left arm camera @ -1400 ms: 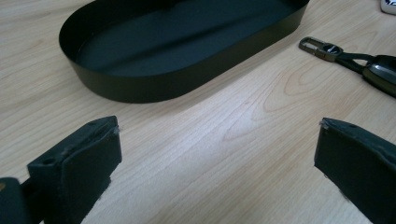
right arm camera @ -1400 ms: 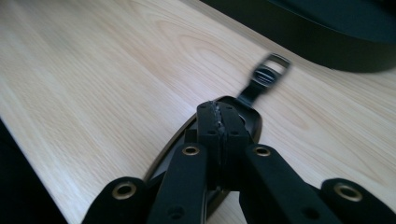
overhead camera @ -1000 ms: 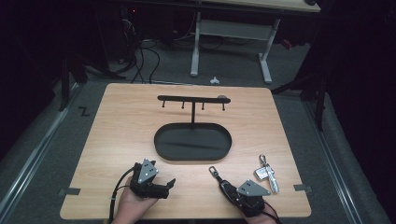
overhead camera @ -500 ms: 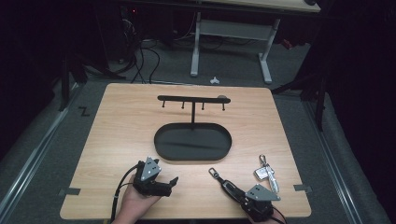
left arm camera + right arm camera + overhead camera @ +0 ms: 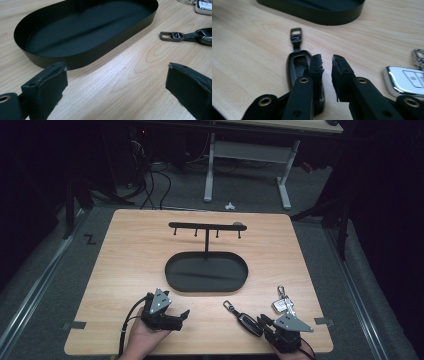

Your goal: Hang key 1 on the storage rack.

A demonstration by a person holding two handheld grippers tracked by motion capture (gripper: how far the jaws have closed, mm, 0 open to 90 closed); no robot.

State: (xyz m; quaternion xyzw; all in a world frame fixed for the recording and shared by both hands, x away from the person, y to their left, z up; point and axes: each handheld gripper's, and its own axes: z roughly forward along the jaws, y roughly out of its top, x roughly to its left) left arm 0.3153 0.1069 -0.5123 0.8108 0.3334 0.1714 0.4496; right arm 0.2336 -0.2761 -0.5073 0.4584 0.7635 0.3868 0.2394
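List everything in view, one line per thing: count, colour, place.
table: one, light wood, under everything.
tray: one, black, oval, table centre.
hook bar: one, black, on a post rising from the tray.
black key fob: one, black with metal clasp, beside the right gripper's jaws.
silver key fob: one, silver, near right edge.
left gripper: one, black, near edge, jaws wide, nothing between.
right gripper: one, black, jaws just opening, slightly apart, nothing between.

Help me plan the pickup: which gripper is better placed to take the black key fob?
Right. The right gripper sits right beside the black key fob, jaws slightly parted; the left gripper is farther off.
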